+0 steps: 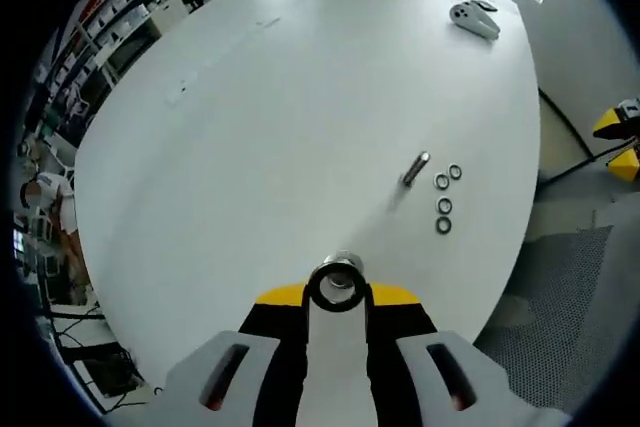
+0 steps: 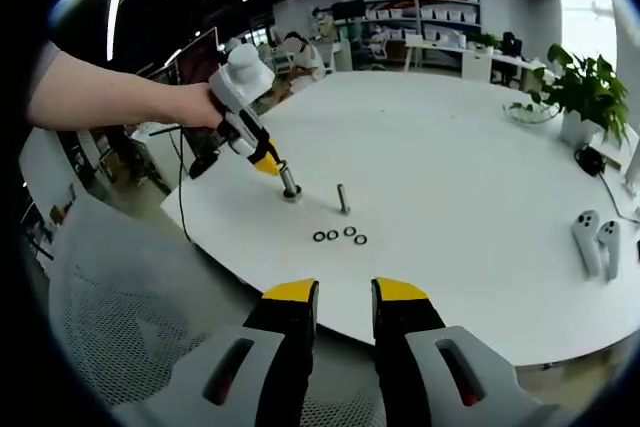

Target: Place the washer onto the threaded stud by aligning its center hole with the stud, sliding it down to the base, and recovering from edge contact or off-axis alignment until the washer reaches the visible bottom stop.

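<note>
steel stud (image 1: 338,283) clamped in left gripper (image 1: 338,299).

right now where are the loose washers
Four washers lie on the white table near its edge, just in front of the free-standing stud, right of the left gripper.

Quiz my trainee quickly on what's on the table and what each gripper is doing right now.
1. How many washers lie loose on the table?
2. True or false: the right gripper grips a washer.
3. What is the left gripper shut on? A) a stud B) a controller C) a plant

Key: 1) four; 2) false, its jaws stand open with nothing between them; 3) A.
</note>
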Demonstrator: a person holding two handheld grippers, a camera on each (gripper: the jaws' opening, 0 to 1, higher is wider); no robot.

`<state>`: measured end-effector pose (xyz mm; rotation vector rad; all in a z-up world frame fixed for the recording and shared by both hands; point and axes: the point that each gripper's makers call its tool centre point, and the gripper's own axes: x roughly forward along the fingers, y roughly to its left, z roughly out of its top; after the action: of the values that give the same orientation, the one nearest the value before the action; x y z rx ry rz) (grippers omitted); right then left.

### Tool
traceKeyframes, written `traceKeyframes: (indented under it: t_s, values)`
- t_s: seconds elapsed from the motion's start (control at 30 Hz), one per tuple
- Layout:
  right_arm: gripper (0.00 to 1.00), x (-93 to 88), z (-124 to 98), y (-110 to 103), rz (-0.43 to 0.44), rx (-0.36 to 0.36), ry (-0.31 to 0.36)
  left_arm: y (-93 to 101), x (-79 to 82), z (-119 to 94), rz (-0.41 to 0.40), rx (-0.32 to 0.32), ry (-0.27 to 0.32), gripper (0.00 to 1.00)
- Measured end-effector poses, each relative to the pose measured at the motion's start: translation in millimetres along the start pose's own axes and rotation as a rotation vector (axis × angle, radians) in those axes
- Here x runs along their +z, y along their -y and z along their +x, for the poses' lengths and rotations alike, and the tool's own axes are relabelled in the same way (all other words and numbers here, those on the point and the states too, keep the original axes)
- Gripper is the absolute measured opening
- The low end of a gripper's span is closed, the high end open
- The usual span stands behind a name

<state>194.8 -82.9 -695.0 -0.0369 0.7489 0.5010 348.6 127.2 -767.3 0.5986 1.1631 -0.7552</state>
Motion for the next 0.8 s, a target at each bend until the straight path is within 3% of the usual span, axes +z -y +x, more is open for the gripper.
traceKeyframes:
  t_s: [0.53,0.8]
  values:
    - [0.24,0.4,-0.2,-0.1,0.001,0.0,0.003,3.9,1.3,14.2,0.049,-0.012,-0.048,0.19]
    - [0.24,0.3,-0.1,-0.4,-0.001,0.001,0.002,5.0,-2.9,28.7,0.114,-0.001,-0.087,0.19]
